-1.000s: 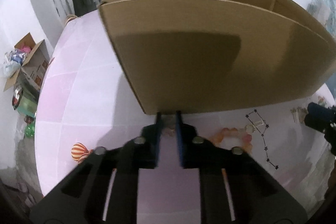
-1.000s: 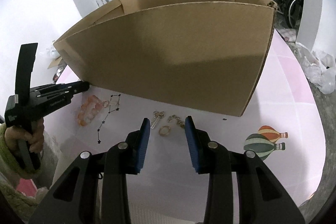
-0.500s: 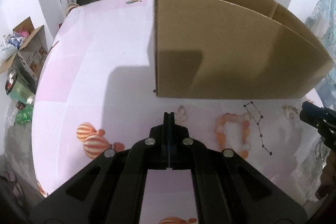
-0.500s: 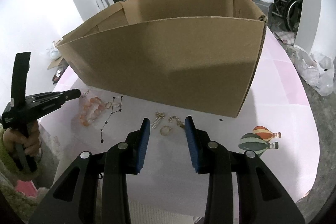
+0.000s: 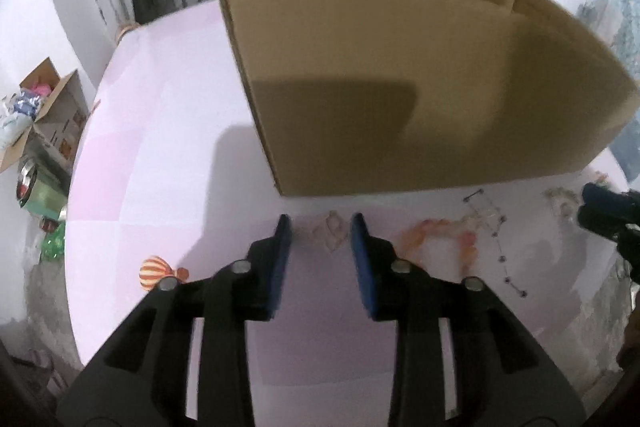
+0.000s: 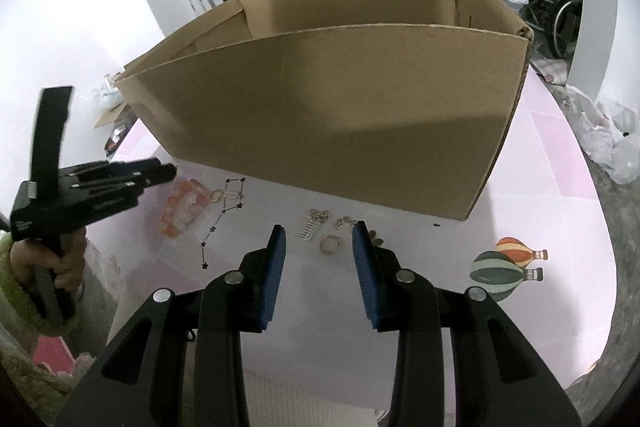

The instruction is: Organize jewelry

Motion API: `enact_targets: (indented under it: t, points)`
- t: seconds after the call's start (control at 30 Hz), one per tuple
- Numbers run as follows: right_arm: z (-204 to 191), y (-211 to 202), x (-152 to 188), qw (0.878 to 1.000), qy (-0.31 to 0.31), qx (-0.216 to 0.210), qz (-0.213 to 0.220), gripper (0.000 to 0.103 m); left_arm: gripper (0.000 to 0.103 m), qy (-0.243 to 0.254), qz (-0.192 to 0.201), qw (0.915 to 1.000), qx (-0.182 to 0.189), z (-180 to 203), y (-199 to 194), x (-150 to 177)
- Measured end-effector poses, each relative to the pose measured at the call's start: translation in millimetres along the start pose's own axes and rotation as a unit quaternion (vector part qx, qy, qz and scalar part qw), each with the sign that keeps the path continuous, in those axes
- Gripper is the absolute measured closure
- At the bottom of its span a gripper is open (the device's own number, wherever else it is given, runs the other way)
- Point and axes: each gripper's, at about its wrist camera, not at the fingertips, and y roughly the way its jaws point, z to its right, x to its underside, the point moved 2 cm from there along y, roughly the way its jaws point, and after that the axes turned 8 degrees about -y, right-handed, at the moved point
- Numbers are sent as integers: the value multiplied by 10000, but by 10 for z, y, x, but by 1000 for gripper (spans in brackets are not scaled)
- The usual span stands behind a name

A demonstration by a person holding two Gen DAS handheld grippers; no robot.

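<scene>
Jewelry lies on the pink table, in front of the cardboard box, in the middle of the right wrist view. At the left edge of that frame I see my left gripper, held by a hand in a green sleeve. Just right of it lie the pink bead bracelet and a black star chain. In the left wrist view its jaws are opening, and a small pale earring, blurred, lies between them, not pressed. Further right, my right gripper stands partly open above a gold ring and silver earrings, holding nothing.
</scene>
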Motion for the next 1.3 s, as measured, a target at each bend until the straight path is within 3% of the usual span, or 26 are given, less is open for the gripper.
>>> enact_targets:
  t: [0.07,0.5,0.53,0.57,0.9,1.0,1.2,1.3]
  points:
    - [-6,8,-5,10000,2,-13,13,69,88,79,-60,9999,-23,5,-9,-14]
    - [-56,-4,-35,9999,-73,-37,58,69,88,213,-113,9997,28,36,-151,120]
    - [-57,-9,-38,9999,-88,-14,62,69,102,217,-101,9997,9,48,-163,124]
    - [-57,-8,-60,9999,-97,6,61,69,103,232,-118,9997,-30,44,-186,150]
    - [-12,-57,21,9999,-91,110,-66,69,103,108,-155,9998,88,45,-271,234]
    - [-69,-70,-3,9999,-125,-23,-78,69,103,33,-132,9998,143,63,-332,266]
    - [-280,-40,-122,9979,-458,-431,-121,69,103,-302,285,9991,27,-72,-483,230]
    - [-306,-48,-147,9975,-525,-457,-137,69,92,-447,274,9986,13,-134,-505,247]
